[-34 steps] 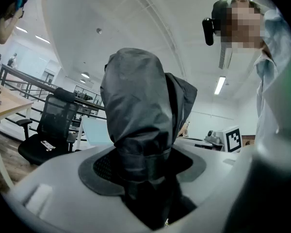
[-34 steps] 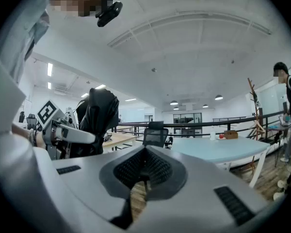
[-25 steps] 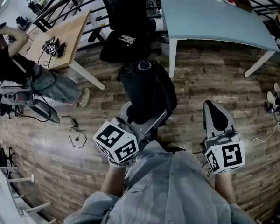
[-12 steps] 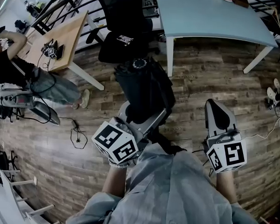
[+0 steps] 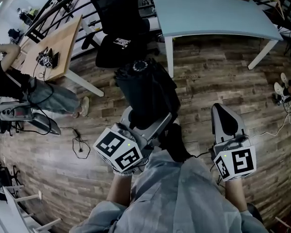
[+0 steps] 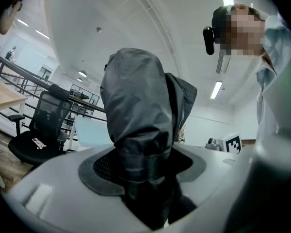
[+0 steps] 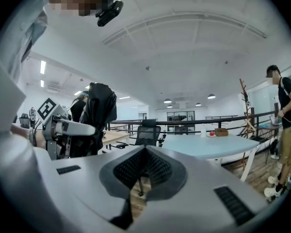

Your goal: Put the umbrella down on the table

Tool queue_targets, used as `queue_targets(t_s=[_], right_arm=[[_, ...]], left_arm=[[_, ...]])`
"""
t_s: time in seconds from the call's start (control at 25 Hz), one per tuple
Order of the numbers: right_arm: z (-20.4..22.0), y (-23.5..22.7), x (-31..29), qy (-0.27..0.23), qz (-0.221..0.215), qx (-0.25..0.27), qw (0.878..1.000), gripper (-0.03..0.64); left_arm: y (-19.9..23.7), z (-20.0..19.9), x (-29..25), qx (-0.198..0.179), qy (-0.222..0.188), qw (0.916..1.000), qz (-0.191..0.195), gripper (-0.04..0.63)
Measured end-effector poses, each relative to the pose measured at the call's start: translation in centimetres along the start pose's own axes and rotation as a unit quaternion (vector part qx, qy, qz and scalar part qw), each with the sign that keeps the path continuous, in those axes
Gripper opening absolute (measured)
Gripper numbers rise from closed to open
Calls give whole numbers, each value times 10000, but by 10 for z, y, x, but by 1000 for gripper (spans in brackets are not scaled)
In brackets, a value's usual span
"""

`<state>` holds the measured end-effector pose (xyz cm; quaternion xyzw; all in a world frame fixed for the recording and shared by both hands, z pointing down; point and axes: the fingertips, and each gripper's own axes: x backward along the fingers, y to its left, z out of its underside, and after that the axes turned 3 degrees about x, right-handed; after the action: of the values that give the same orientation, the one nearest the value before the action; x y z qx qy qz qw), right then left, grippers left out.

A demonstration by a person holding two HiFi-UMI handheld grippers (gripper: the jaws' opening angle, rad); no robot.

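A folded black umbrella (image 5: 145, 89) stands upright in my left gripper (image 5: 146, 124), whose jaws are shut on its lower part. The left gripper view shows the umbrella's grey-black fabric (image 6: 136, 125) bunched between the pads and rising over them. The light blue table (image 5: 213, 11) lies ahead and to the right, beyond the umbrella's top. My right gripper (image 5: 226, 118) hovers over the floor on the right, shut and empty. From the right gripper view, the left gripper (image 7: 63, 127) with the umbrella (image 7: 99, 110) is at the left, and the table (image 7: 208, 144) is ahead.
A black office chair (image 5: 119, 28) stands just left of the table's near leg (image 5: 169, 57). A wooden desk (image 5: 48, 42) and a seated person (image 5: 19, 86) are at the far left. A person (image 7: 286, 125) stands at the right. Cables (image 5: 80, 142) lie on the wood floor.
In the head view the table, chair and floor have slid left and slightly up. The umbrella stays in the left gripper. The right gripper keeps its pose.
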<state>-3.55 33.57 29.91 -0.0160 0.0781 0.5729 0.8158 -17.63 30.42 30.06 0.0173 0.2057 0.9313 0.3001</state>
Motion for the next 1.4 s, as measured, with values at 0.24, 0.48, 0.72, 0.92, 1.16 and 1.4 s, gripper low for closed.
queue_targets(t_s=[0.24, 0.48, 0.72, 0.92, 1.16, 1.4], right_arm=[[5, -27, 3, 3, 373, -100, 9993, -2], [3, -59, -9, -48, 531, -107, 9985, -2], [2, -77, -34, -35, 491, -102, 9987, -2], [-1, -90, -63, -32, 403, -143, 9991, -2], [-11, -115, -93, -33, 377, -101, 9992, -2], [-19, -140, -120, -2, 404, -46, 9992, -1]], left_arm=[[3, -7, -28, -77, 79, 9996, 248, 270], [6, -12, -60, -111, 92, 9992, 384, 270], [22, -22, -86, -131, 127, 9990, 416, 270], [43, -35, -109, -108, 147, 9992, 352, 270], [66, -53, -139, -99, 102, 9995, 270, 270], [86, -70, -170, -60, 59, 9996, 271, 270]])
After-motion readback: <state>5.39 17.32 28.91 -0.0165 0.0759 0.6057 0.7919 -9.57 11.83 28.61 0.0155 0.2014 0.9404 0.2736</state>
